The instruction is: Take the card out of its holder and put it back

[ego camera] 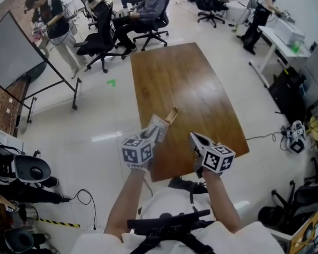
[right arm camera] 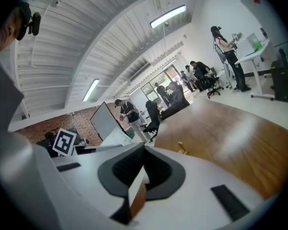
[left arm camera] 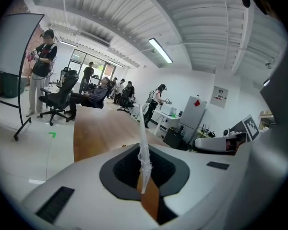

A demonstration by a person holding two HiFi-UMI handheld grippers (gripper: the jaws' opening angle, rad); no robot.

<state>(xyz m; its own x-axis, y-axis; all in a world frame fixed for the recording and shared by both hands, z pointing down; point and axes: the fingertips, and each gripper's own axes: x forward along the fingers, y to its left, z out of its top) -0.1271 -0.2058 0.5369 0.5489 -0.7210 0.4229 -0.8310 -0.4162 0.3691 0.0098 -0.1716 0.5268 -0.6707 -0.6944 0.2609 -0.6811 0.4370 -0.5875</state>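
At far left, whiteboard (ego camera: 13,52) on a black stand, with a standing person (ego camera: 55,23) just behind it. Next, black office chair (ego camera: 98,38) and seated person (ego camera: 148,7) beyond the far end of the table. Down the middle, long brown wooden table (ego camera: 185,78), with a small wooden block (ego camera: 172,115) resting on it towards the near left edge. Left gripper (ego camera: 150,136) over the table's near left corner, just short of the block, jaws pressed together on the lower part of a clear plastic card holder (left arm camera: 143,145). Holder upright in the pinch, seen edge-on in the left gripper view, upper end rising free above the jaws, clear of the table top. Right gripper (ego camera: 193,140) beside the left one and apart from it, over the table's near end, jaws close together and pinching a thin white-faced card (right arm camera: 136,183) by one end. Card apart from the holder, likewise clear of the table top. At far right, white desk (ego camera: 278,38) with a person (ego camera: 262,9) standing at it, and a tangle of cables (ego camera: 296,136) nearer the camera.
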